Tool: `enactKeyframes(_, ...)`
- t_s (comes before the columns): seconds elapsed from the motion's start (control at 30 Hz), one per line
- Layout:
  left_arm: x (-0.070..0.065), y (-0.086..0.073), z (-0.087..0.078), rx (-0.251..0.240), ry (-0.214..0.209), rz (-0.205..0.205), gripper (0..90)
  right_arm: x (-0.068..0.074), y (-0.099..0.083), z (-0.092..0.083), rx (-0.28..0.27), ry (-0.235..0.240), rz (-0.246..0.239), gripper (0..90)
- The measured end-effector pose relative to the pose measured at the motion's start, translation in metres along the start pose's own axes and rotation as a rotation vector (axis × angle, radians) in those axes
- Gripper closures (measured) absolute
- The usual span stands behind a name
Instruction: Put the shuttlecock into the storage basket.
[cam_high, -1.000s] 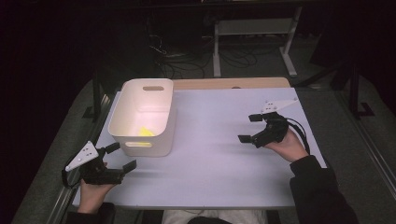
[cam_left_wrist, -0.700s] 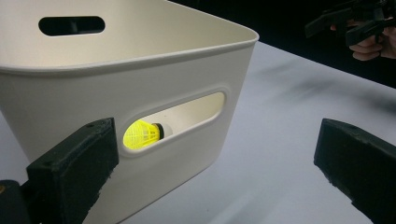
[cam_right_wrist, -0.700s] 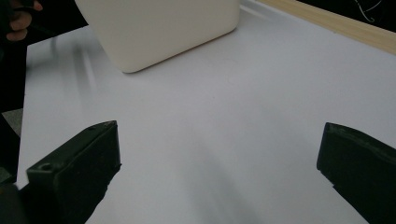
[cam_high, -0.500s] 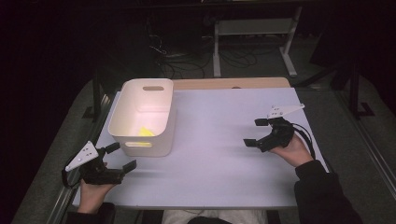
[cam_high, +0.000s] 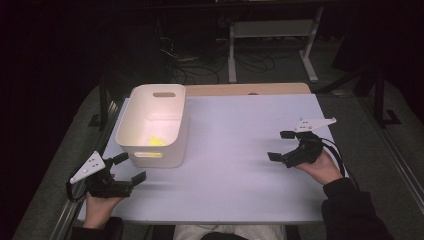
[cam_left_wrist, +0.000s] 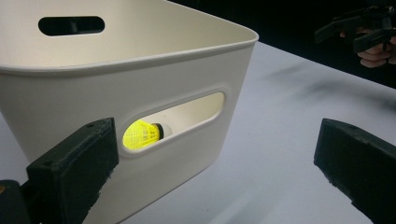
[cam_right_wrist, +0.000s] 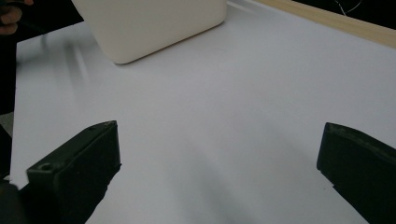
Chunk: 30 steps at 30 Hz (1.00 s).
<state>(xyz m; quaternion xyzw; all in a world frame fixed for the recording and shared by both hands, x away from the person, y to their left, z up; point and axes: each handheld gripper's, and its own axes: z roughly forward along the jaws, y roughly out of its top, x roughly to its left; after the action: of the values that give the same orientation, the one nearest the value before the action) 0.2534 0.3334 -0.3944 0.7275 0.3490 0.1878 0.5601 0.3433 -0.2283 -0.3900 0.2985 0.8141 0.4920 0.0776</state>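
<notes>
Inside the white bin (cam_high: 155, 125), low at its near end: a yellow mesh shuttlecock (cam_left_wrist: 142, 134) with dark cap, seen through the handle slot. Left gripper (cam_high: 127, 169) just outside that wall, jaws spread, empty. Right gripper (cam_high: 281, 146) well apart, jaws also spread, empty.

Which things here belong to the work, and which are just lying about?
Part of the work:
white bin
yellow shuttlecock inside it
left gripper, open
right gripper, open

Just lying about:
cables on the floor behind
metal stand behind the table
</notes>
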Motion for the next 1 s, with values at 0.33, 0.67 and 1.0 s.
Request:
enactKeyframes(0.33,0.000,0.000,0.000,-0.001,0.000,0.001,0.0,-0.001,-0.014,-0.010,-0.018,-0.022,0.013,0.0)
enactKeyframes(0.67,0.000,0.000,0.000,-0.001,0.000,0.001,0.0,-0.001,-0.033,-0.022,-0.045,-0.058,0.037,0.0)
enactKeyframes(1.0,0.000,0.000,0.000,-0.001,0.001,0.002,0.0,0.001,-0.046,-0.029,-0.057,-0.083,0.052,0.0)
